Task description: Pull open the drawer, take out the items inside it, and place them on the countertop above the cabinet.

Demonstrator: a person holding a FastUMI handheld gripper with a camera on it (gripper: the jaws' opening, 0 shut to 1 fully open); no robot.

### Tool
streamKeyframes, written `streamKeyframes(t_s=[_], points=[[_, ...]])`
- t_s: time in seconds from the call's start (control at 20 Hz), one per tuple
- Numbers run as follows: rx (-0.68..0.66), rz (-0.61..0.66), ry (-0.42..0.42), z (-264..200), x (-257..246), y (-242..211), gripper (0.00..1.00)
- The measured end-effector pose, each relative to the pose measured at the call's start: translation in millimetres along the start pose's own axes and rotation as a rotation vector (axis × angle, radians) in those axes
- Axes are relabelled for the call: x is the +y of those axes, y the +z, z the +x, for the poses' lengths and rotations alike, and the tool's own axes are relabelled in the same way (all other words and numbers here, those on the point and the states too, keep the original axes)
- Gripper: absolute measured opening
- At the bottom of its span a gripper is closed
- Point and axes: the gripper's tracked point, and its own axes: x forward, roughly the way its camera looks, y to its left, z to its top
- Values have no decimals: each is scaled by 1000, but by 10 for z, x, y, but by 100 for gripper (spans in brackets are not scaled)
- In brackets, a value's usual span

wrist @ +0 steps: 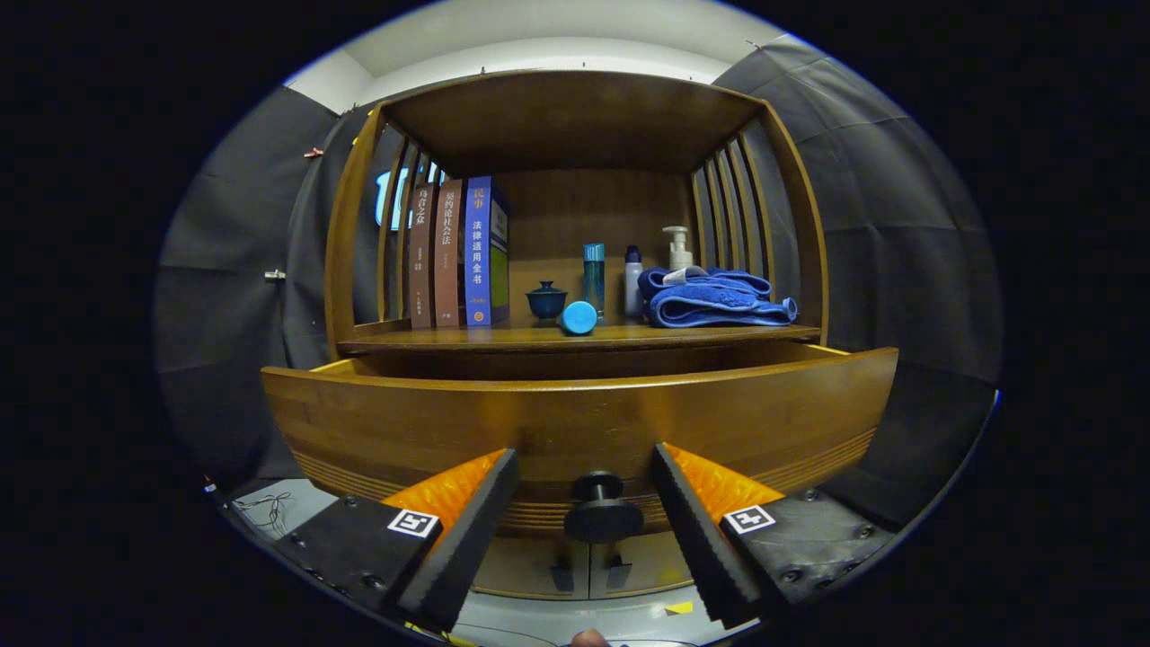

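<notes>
Drawer (575, 422) pulled open (contents hidden); claw (584, 503) spread apart around the knob (600, 510), not gripping. Next: lift over the front, reach inside.

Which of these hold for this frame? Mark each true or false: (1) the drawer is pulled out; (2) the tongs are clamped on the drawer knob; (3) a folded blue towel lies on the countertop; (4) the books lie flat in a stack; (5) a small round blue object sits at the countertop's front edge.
1. True. The drawer stands pulled out from under the countertop.
2. False. The tongs are open; the knob sits between the fingers, touching neither.
3. True. The blue towel lies folded there, in front of a pump bottle.
4. False. The books stand upright, side by side.
5. True. The round blue object sits beside a small lidded cup.
</notes>
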Motion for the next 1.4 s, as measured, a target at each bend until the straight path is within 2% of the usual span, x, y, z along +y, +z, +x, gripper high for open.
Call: streamKeyframes(t_s=[0.35, 0.9, 1.2, 1.4], points=[[19, -4, 1, 460, 18, 30, 99], [33, 2, 1, 825, 39, 59, 99], [22, 5, 12, 838, 27, 56, 99], [11, 12, 18, 765, -28, 225, 98]])
